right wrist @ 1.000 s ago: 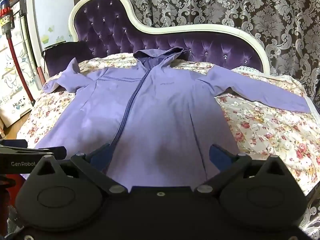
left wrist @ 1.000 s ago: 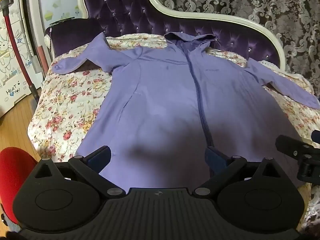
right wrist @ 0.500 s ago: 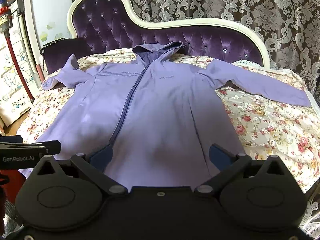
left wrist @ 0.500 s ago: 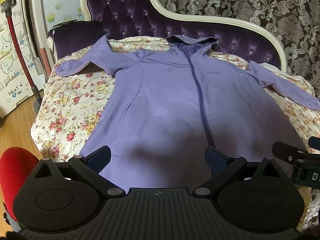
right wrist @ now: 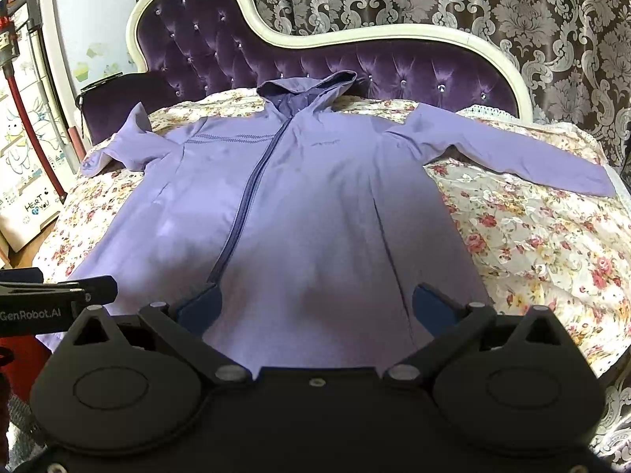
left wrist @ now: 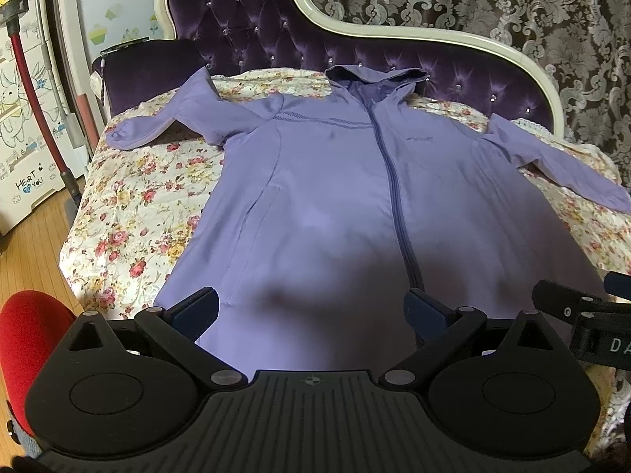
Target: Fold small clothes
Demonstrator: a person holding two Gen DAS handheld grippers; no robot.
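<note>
A: On the bed (left wrist: pixel 130 213), where does the hoodie (left wrist: pixel 335 197) lie from the fingers?

B: Straight ahead of both grippers. It lies flat and face up on the floral cover, its hem nearest them and its hood (right wrist: pixel 311 86) far off against the headboard (right wrist: pixel 394 67).

A: So its long axis?

B: It runs away from the grippers, along the zip (left wrist: pixel 394 181), hem to hood. The sleeves spread sideways across that line.

A: And the fingers?

B: The left gripper (left wrist: pixel 311 311) has its fingers spread wide over the hem, just left of the zip, holding nothing. The right gripper (right wrist: pixel 315 307) is likewise spread and empty, over the hem to the right of the zip.

A: Which is nearer which sleeve?

B: The left sleeve (left wrist: pixel 173 118), bent and bunched, lies on the left gripper's side; the right sleeve (right wrist: pixel 512 157), stretched straight out, lies on the right one's. Each looks well apart from its gripper, so a sleeve fold would likely need a long reach forward and outward
</note>
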